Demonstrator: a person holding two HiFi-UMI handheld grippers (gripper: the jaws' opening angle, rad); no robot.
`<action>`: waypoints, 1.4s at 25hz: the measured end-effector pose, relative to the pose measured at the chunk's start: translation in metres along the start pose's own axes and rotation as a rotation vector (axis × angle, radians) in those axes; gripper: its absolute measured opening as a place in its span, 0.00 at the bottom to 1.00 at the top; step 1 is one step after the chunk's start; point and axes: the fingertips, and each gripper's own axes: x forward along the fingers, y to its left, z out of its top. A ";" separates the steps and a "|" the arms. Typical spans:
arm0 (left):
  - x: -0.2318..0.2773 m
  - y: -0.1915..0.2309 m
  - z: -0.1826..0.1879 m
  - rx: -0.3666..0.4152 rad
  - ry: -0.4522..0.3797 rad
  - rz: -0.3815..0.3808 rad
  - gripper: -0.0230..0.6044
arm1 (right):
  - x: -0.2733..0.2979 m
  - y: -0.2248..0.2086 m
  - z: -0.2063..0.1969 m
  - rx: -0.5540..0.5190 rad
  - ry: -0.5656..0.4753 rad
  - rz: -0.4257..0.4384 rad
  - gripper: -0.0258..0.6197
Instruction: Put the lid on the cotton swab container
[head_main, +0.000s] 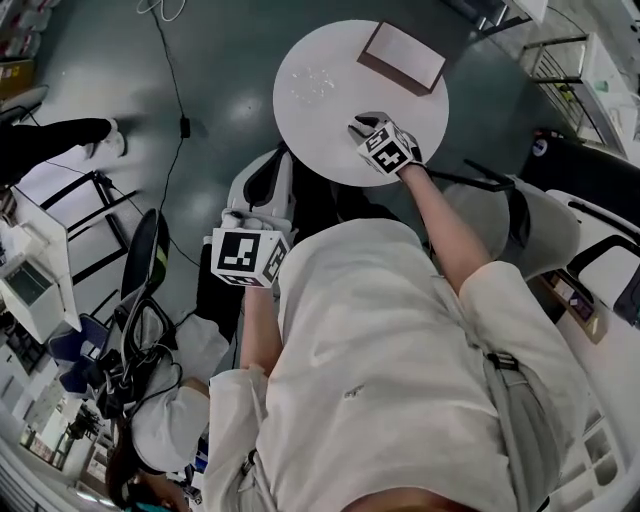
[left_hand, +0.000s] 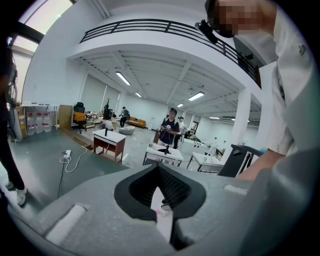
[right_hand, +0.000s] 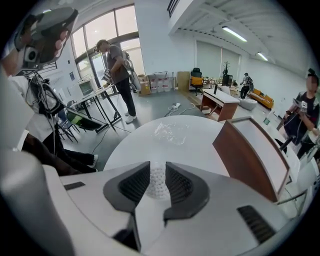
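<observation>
My right gripper (head_main: 364, 125) hangs over the near edge of the round white table (head_main: 300, 130). In the right gripper view its jaws (right_hand: 158, 175) are shut on the cotton swab container (right_hand: 158, 182), whose packed white swab heads show between the black pads. The clear lid (head_main: 318, 83) (right_hand: 171, 132) lies alone on the table, beyond the container and apart from it. My left gripper (head_main: 233, 218) is held off the table, close to my body. Its jaws (left_hand: 159, 172) are shut, their tips meeting, with nothing clearly held, and they point out into the room.
A flat brown box with a white top (head_main: 403, 57) (right_hand: 250, 150) lies at the table's far right. A white chair (head_main: 262, 190) stands at the table's near left. A cable (head_main: 170, 80) runs over the floor. People stand at desks in the background (left_hand: 170, 131).
</observation>
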 end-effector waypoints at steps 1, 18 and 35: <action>-0.001 0.000 0.002 0.001 -0.003 0.002 0.05 | -0.001 -0.001 0.003 0.006 -0.008 -0.002 0.19; -0.028 -0.019 0.006 0.039 -0.039 0.026 0.05 | -0.096 -0.006 0.038 0.110 -0.278 -0.091 0.15; -0.062 -0.027 -0.012 0.019 -0.060 0.038 0.05 | -0.206 0.036 0.068 0.172 -0.582 -0.144 0.05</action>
